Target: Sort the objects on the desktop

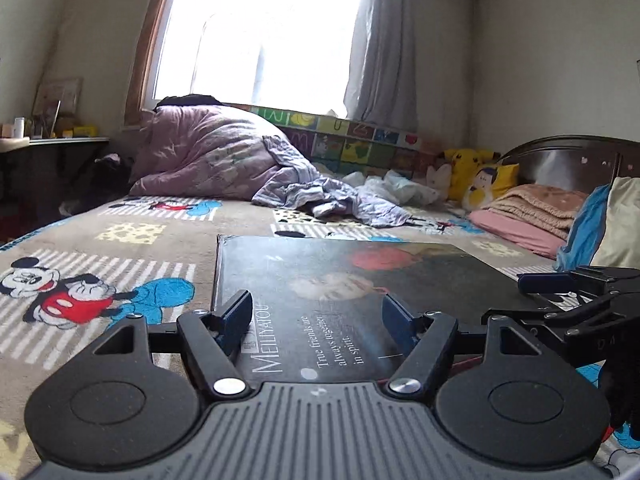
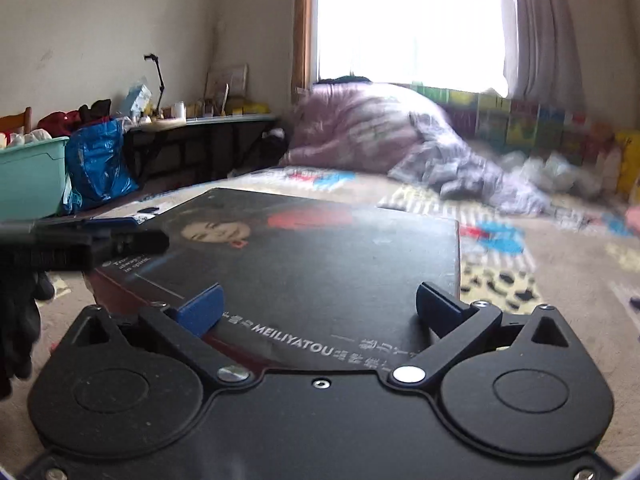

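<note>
A flat dark box printed "MEILIYATOU" (image 1: 360, 280) lies on the cartoon-print bed cover (image 1: 120, 248). My left gripper (image 1: 316, 312) is open, its blue fingers spread over the box's near edge, the lid between them. My right gripper (image 2: 320, 308) is open too, its fingers spread over another edge of the same box (image 2: 320, 248). The right gripper shows at the right in the left wrist view (image 1: 576, 292). The left gripper shows at the left in the right wrist view (image 2: 100, 236). Whether any finger touches the box is unclear.
A heaped pink quilt (image 1: 208, 152) and crumpled clothes (image 1: 332, 200) lie at the far side of the bed. Plush toys (image 1: 476, 176) and folded blankets (image 1: 532, 212) sit at the right. A teal bin (image 2: 32, 176), blue bag (image 2: 96, 164) and cluttered desk (image 2: 200, 120) stand left.
</note>
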{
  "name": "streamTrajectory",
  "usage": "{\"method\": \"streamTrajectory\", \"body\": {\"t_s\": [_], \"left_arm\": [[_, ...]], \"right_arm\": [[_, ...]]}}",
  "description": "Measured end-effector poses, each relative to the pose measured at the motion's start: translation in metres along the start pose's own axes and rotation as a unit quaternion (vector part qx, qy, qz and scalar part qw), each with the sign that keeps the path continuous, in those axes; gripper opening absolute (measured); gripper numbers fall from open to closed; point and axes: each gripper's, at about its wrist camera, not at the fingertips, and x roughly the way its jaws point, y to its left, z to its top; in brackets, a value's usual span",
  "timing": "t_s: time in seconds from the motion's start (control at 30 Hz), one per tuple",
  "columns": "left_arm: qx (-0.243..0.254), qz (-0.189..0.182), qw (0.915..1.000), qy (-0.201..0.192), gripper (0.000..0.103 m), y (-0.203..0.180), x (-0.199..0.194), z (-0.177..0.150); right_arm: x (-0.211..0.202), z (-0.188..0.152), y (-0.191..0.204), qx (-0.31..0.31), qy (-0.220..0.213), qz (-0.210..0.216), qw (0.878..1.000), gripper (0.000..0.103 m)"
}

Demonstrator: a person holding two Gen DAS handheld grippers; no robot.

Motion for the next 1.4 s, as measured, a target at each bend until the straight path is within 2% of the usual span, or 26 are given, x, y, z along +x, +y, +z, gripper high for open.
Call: {"method": "streamTrajectory", "body": {"t_s": [0.2,0.33,0.5,0.57,0.63,0.73,0.9,1.13,1.3,1.4], "left_arm": [[-0.004,0.003,0.9999,0.011,0.072,0.001,-0.001,-0.001],[0.022,0.023,0.9993,0.022,0.072,-0.011,-0.005,-0.001],[0.044,0.048,0.9975,0.029,0.072,-0.027,-0.015,-0.004],[0.04,0.052,0.9973,0.033,0.072,-0.031,-0.022,-0.004],[0.039,0.059,0.9968,0.038,0.072,-0.037,-0.029,-0.004],[0.031,0.068,0.9956,0.056,0.072,-0.047,-0.042,-0.004],[-0.062,0.049,0.991,0.108,0.072,-0.052,-0.059,-0.023],[-0.018,0.066,0.9857,0.154,0.072,-0.089,-0.098,-0.062],[0.002,0.072,0.9813,0.178,0.072,-0.111,-0.13,-0.085],[0.011,0.076,0.9798,0.185,0.072,-0.12,-0.148,-0.091]], "right_arm": [[0.004,0.005,0.002,0.003,0.025,-0.003,1.0,0.102],[0.006,0.014,0.004,0.001,0.063,-0.004,0.998,0.102],[-0.018,0.005,0.001,-0.021,0.072,-0.004,0.997,0.102],[-0.036,-0.007,-0.005,-0.008,0.072,0.008,0.997,0.102],[-0.048,-0.025,-0.022,0.034,0.091,0.026,0.995,0.102],[-0.067,-0.059,-0.034,0.069,0.112,0.021,0.991,0.102],[-0.095,-0.105,-0.04,0.121,0.141,0.005,0.983,0.102],[-0.122,-0.108,-0.043,0.174,0.115,-0.016,0.978,0.102],[-0.123,-0.111,-0.038,0.21,0.132,-0.032,0.968,0.102],[-0.124,-0.11,-0.031,0.212,0.131,-0.028,0.968,0.102]]}}
